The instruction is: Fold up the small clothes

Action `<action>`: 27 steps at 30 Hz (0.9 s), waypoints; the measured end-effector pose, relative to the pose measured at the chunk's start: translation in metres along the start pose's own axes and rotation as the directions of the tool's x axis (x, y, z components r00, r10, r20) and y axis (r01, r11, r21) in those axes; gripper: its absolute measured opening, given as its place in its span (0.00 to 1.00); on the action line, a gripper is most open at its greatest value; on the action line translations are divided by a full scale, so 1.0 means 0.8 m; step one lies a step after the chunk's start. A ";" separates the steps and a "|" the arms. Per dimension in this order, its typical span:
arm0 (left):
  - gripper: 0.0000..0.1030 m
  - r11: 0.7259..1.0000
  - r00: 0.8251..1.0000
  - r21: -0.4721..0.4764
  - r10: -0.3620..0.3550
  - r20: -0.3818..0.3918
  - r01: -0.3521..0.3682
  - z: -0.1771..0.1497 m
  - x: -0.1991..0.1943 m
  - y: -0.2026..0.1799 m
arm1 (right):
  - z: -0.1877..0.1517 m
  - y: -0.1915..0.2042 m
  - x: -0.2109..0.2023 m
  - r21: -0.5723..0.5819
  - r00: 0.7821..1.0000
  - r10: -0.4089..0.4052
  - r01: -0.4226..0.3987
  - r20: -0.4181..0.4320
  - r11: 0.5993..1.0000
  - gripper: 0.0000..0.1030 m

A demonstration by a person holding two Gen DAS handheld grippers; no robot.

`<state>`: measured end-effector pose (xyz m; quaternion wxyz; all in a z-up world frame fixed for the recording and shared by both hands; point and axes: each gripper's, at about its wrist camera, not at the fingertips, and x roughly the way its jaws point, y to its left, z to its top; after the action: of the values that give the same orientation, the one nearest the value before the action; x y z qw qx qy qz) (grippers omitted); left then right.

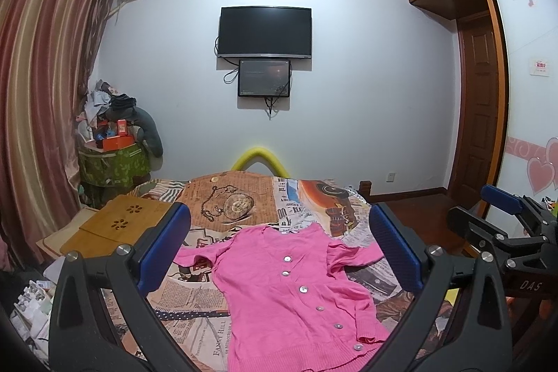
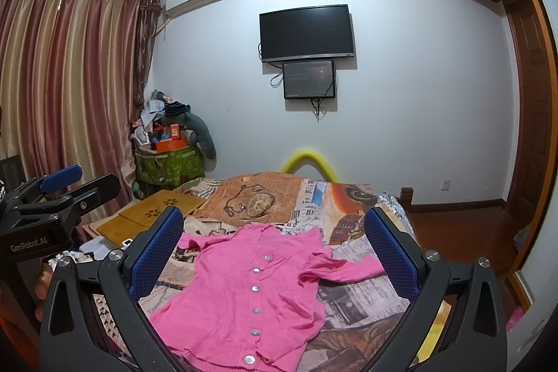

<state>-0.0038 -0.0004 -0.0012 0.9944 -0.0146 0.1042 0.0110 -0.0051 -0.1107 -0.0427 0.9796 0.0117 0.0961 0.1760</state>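
A small pink buttoned cardigan (image 1: 289, 295) lies flat, front up, on the bed with both sleeves spread; it also shows in the right wrist view (image 2: 244, 288). My left gripper (image 1: 279, 250) is open and empty, held above the cardigan. My right gripper (image 2: 275, 253) is open and empty, also above the cardigan. The right gripper shows at the right edge of the left wrist view (image 1: 505, 218); the left gripper shows at the left edge of the right wrist view (image 2: 55, 194).
The bed has a newspaper-print cover (image 1: 244, 201). A wooden lap tray (image 1: 115, 225) lies on its left side. A green laundry basket piled with things (image 1: 111, 159) stands by the curtain. A wardrobe and door (image 1: 481, 93) are on the right.
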 end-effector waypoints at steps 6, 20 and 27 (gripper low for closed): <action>1.00 1.000 1.000 0.001 0.001 -0.001 -0.001 0.002 0.001 -0.002 | -0.001 0.000 0.001 0.005 1.000 -0.001 0.001 -0.003 1.000 1.00; 1.00 1.000 1.000 -0.001 0.007 -0.001 -0.007 0.003 0.007 -0.004 | -0.001 -0.006 0.002 0.020 1.000 -0.005 0.005 -0.009 1.000 1.00; 1.00 1.000 1.000 0.000 0.008 0.000 -0.008 0.003 0.007 -0.003 | -0.001 -0.005 0.004 0.015 1.000 -0.005 0.005 -0.013 1.000 1.00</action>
<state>0.0026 -0.0029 -0.0001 0.9943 -0.0142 0.1042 0.0149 -0.0010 -0.1130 -0.0440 0.9793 0.0178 0.1039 0.1728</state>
